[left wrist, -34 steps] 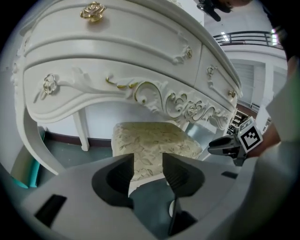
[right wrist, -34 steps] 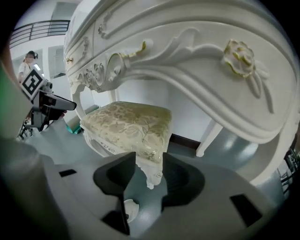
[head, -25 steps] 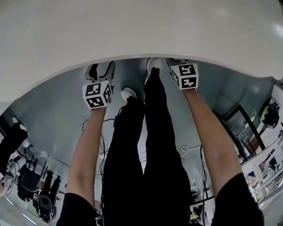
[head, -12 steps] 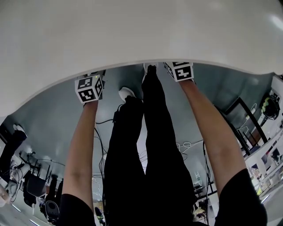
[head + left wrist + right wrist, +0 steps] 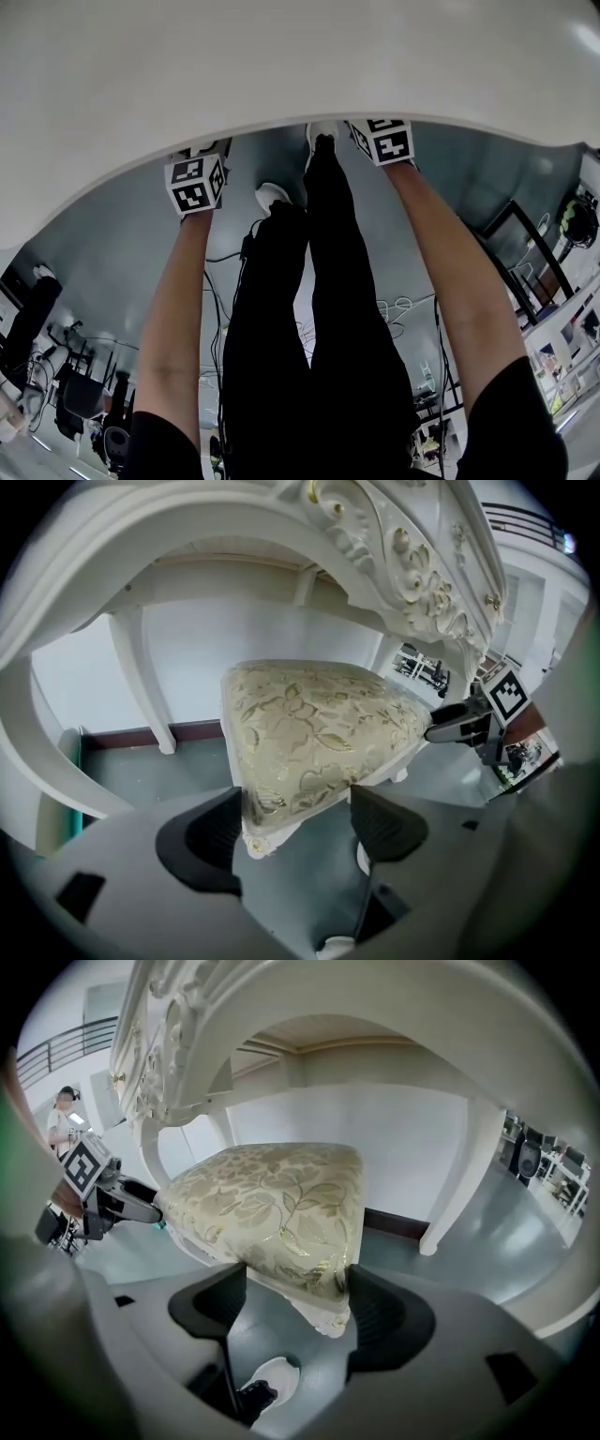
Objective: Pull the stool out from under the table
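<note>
Reaching under the table (image 5: 281,66), you have one tool at each front corner of the seat. Item one: stool (image 5: 309,728), leaf-patterned cushion on a white frame, tucked beneath the carved tabletop, not yet drawn out. Item two: left gripper (image 5: 295,829), fingers spread wide, the seat corner on your left lying between them; the pads flank the cushion edge without clearly pressing on it. Item three: right gripper (image 5: 292,1314), fingers equally wide, straddling the opposite corner in the same way. Purpose of the paired placement, as judged: an even grip on both corners should let the stool come straight back rather than swivel into a table leg (image 5: 459,1176). From your head, the tabletop hides the stool, so only the gripper views confirm alignment.
</note>
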Motion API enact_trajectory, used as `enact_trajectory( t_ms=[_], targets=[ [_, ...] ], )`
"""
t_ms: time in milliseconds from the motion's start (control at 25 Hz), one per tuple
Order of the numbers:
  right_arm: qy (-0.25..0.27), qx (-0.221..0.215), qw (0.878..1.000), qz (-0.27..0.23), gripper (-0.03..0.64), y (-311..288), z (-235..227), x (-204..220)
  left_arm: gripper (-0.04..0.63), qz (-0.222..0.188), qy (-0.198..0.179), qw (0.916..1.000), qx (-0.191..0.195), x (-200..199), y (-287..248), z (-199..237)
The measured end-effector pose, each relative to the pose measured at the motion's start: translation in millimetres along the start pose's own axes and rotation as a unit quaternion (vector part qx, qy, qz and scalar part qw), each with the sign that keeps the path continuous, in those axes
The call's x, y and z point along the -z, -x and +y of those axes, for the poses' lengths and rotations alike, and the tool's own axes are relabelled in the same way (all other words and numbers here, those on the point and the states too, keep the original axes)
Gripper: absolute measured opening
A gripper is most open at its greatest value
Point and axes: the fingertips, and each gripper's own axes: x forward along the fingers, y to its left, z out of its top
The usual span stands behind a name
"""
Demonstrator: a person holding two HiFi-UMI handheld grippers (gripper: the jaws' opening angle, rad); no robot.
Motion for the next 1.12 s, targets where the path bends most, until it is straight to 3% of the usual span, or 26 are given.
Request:
enact_trajectory(
  t_ms=[720, 1120],
  targets=[
    [-0.029, 0.006, 1.000, -0.006, 0.342, 5, 5, 17, 0.348, 0.017, -0.013, 0.9997, 0.013, 7, 2, -6],
    [-0.024, -0.005, 1.000, -0.002, 0.334, 10, 13, 24, 0.338, 0.025, 0.000, 0.9997, 0.006, 23, 12, -8]
  ],
)
